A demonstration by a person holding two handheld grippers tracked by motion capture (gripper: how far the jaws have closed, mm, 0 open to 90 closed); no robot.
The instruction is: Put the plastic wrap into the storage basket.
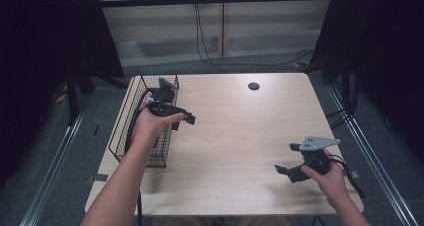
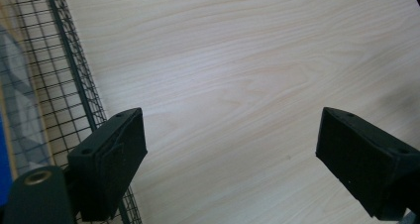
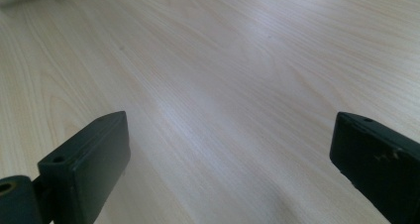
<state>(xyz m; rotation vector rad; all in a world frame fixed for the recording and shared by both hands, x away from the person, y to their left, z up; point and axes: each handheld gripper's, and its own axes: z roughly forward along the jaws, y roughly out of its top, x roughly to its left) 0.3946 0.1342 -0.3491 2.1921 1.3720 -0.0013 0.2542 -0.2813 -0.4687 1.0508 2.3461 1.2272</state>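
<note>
— Wire mesh first, from the high view: a black wire basket [image 1: 145, 120] sits at the table's [image 1: 235, 131] left edge, and the left gripper [image 1: 184, 119] hangs just beside its inner wall, jaws pointing out over bare wood.

— Holding anything?

— No. Its jaws stand released with nothing between them. The right gripper [image 1: 290, 162] is well apart, near the front right corner, jaws also spread and empty. I judge whatever went into the basket is already let go; what is left, if anything, I cannot tell, since no loose item lies on the wood.

— And the left gripper view?

— Both black jaws are wide apart over pale woodgrain. The basket mesh [image 2: 54, 90] runs just outside the jaw on the left of that view, with something clear and something blue behind the wire, too cropped to name.

— Right gripper view?

— Open jaws again, plain tabletop between and ahead of them.

— Anything in the way?

— Only the basket wall close to the left jaw, and a small dark round cap [image 1: 253, 86] far ahead of both grippers. Cables trail behind the table.
</note>
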